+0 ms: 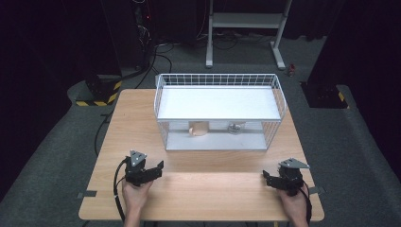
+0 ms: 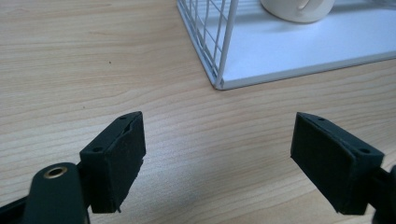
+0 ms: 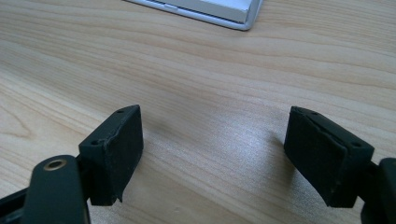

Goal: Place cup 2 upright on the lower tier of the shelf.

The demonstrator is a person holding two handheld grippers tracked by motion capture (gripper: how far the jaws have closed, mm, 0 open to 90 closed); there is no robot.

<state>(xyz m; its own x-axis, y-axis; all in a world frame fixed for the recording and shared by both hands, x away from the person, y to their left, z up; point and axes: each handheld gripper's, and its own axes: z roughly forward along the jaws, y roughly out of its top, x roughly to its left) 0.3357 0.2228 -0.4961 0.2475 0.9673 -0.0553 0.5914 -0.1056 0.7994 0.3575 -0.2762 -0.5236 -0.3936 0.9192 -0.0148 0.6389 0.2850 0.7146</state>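
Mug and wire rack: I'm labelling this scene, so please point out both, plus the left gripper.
Mug [image 1: 198, 128]: high view, its side, on the rack's lower shelf.
Wire rack [image 1: 217, 103]: high view, bare top shelf.
Left gripper [image 1: 158, 168]: high view, midway between its open jaws.

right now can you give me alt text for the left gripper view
The left hand-held gripper hangs open over a wooden table, its two black jaws wide apart with nothing between them. Ahead, a white wire rack's corner and the bottom of a pale mug.
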